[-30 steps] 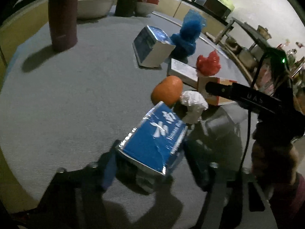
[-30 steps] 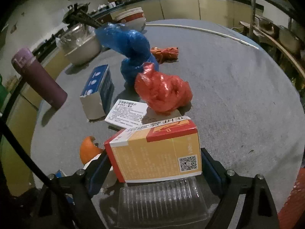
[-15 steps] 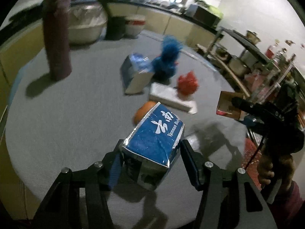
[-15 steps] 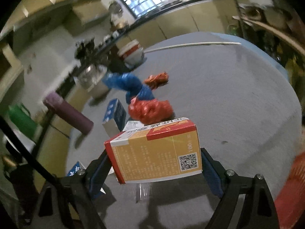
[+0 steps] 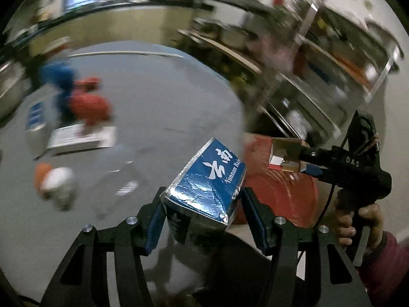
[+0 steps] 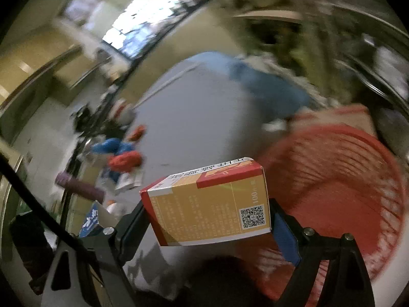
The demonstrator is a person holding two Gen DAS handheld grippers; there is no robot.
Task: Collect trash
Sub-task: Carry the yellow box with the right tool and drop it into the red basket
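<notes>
Both hands carry trash off the surface (image 5: 166, 97) toward the red basket (image 6: 340, 184). Left gripper (image 5: 202, 212) is clamped on the blue carton (image 5: 212, 179): both blue pads sit against its sides, and the jaws have just closed further on it, crumpling the foil edge. The carton's long axis runs away from the gripper, tilted up and to the right in the left wrist view. Right gripper (image 6: 212, 220) is clamped on the orange box (image 6: 212, 204), long axis crosswise between the pads, QR code facing the camera. Key relation: the basket lies ahead and to the right of both loads, off the surface's edge. In the right wrist view its open mouth fills the lower right, just beyond and below the orange box, so the right hand looks the nearer to a drop. In the left wrist view the basket shows behind the blue carton, with the right gripper and its box already over the rim, between the carton and the basket's far side. Judgement: the left hand needs more travel rightward, and must keep clear of the right gripper. Remaining trash (red bag (image 5: 89, 105), blue bag (image 5: 58, 74), white box (image 5: 81, 138)) sits blurred, well apart on the surface.
</notes>
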